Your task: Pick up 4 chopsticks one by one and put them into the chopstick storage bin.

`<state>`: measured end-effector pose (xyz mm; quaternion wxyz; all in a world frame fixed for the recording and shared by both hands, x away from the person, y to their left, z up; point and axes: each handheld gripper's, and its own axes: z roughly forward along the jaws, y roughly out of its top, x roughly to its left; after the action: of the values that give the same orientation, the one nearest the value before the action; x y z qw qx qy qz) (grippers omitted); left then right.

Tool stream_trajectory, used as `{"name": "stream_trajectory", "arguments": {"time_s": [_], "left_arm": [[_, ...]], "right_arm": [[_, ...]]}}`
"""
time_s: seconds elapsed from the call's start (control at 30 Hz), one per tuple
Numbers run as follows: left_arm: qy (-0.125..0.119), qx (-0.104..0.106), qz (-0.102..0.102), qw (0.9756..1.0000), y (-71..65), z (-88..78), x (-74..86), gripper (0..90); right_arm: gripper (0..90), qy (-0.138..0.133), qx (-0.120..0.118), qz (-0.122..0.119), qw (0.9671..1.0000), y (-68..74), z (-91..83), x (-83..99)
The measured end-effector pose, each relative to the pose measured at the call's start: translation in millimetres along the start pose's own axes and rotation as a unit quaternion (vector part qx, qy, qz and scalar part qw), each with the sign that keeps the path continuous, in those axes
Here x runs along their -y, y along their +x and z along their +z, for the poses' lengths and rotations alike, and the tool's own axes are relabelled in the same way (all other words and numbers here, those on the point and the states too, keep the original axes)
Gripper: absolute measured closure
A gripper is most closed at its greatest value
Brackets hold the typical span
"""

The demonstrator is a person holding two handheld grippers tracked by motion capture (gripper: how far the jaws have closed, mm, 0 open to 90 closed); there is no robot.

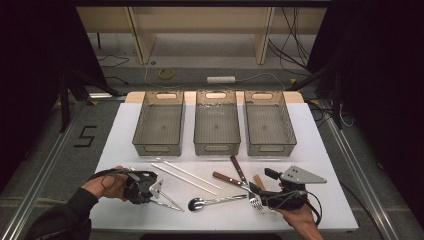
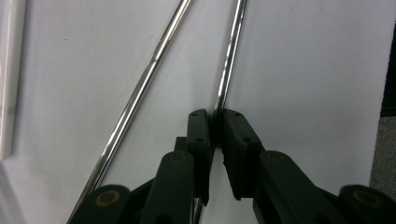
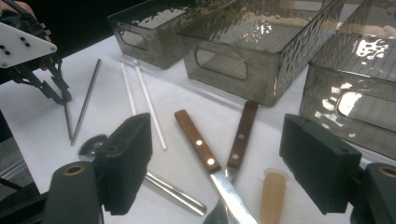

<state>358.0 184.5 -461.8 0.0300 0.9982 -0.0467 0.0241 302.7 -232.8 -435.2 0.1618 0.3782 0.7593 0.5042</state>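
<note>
We lose the far ends of two thin shiny metal chopsticks [image 2: 154, 60] past the left gripper view's top edge, and the steel knife blade [image 3: 232, 198] runs off the right gripper view's bottom edge.

Back of table: three bins [image 1: 217, 125] stand in a row across the upper middle of the high view, with narrow gaps between them that I could not pass.
Middle: white sticks [image 1: 185, 175], knives [image 1: 235, 175] and spoon [image 1: 212, 202] lie flat, crowding the lower centre.
Left edge: bare cloth [image 1: 117, 145] at my left gripper's [image 1: 161, 192] upper left.
Right edge: bare cloth beyond my right gripper [image 1: 257, 192].
</note>
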Motion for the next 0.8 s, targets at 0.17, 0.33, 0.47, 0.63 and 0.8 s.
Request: {"name": "stream_trajectory", "arguments": {"time_s": [0.17, 0.33, 0.47, 0.63, 0.8], "left_arm": [[0.001, 0.000, 0.016, 0.9999, -0.4, -0.3, 0.3, 82.6], [-0.004, 0.001, 0.019, 0.9998, -0.9, -0.2, 1.4, 83.9], [-0.004, 0.000, 0.021, 0.9998, -0.6, -0.3, 1.3, 84.4], [0.002, 0.001, 0.024, 0.9997, -0.1, -0.9, 0.5, 84.7], [-0.003, -0.007, 0.021, 0.9997, 1.5, -4.7, 0.5, 85.1]], "right_arm": [[26.5, 0.004, -0.002, -0.004, 1.0000, 1.9, 0.9, 0.2], [26.6, 0.004, -0.003, -0.004, 1.0000, 1.8, 1.0, 0.1], [26.6, 0.003, -0.002, -0.003, 1.0000, 1.3, 0.8, 0.1], [26.6, 0.003, -0.003, -0.001, 1.0000, 1.3, 0.9, 0.1], [26.7, 0.004, -0.003, -0.002, 1.0000, 1.2, 0.8, 0.0]]}}
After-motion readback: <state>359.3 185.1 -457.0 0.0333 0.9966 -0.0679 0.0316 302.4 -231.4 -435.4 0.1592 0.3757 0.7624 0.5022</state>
